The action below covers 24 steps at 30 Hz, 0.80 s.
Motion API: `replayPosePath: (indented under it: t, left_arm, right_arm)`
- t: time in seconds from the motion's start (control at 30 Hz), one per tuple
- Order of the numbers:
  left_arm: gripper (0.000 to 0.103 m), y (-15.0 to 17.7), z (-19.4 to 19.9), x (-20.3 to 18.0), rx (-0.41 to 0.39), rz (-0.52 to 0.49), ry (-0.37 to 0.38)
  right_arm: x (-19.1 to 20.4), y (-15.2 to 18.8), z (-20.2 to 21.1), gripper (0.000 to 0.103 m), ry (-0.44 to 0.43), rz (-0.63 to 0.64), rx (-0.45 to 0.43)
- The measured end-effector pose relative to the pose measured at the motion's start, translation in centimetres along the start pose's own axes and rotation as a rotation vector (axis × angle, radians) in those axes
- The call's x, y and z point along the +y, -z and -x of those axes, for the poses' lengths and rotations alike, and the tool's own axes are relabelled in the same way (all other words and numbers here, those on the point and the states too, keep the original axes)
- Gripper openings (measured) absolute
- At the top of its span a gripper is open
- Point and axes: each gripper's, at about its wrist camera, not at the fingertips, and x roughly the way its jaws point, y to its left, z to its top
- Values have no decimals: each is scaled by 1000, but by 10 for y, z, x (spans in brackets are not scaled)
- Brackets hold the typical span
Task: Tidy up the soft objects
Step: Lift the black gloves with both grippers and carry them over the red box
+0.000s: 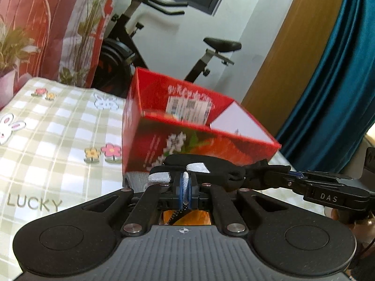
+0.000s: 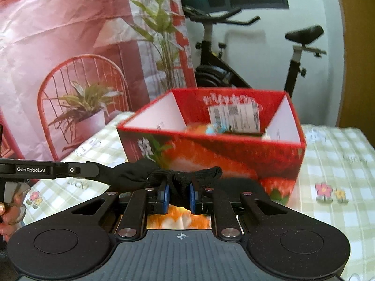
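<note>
Two grippers share one soft object here. We see our left gripper [image 1: 185, 182] clenched on a grey-white part of a black sock [image 1: 206, 167], and our right gripper [image 2: 179, 193] grasping a bunched black part of the same sock [image 2: 182, 180], which stretches between them in the air. In the left wrist view, the right gripper reaches in from the right edge; in the right wrist view, the left gripper reaches in from the left edge.

Directly ahead stands an open red box [image 2: 211, 149] printed with a strawberry and white flowers. It sits on a surface covered by a green checked cloth [image 1: 46, 126] with flower and rabbit drawings. Some small items lie inside the box, too blurred for us to name. The box rim stands between the sock and the room behind.

Beyond the box we see a black exercise bike [image 2: 234, 53] against a white wall. A printed pink backdrop [image 2: 70, 46] hangs to the left, and a blue curtain [image 1: 328, 82] hangs at the right.
</note>
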Motion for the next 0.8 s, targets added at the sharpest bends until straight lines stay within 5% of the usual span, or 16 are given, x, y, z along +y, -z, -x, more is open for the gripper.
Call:
replayPosePath:
  t: [0.43, 0.8]
  left_arm:
    - [5, -78, 8, -9, -196, -79, -38]
    - [5, -113, -65, -11, -45, -128, -38]
  right_arm:
    - [6, -90, -5, 15, -58, 109, -154]
    - [-46, -114, -73, 14, -22, 25, -32]
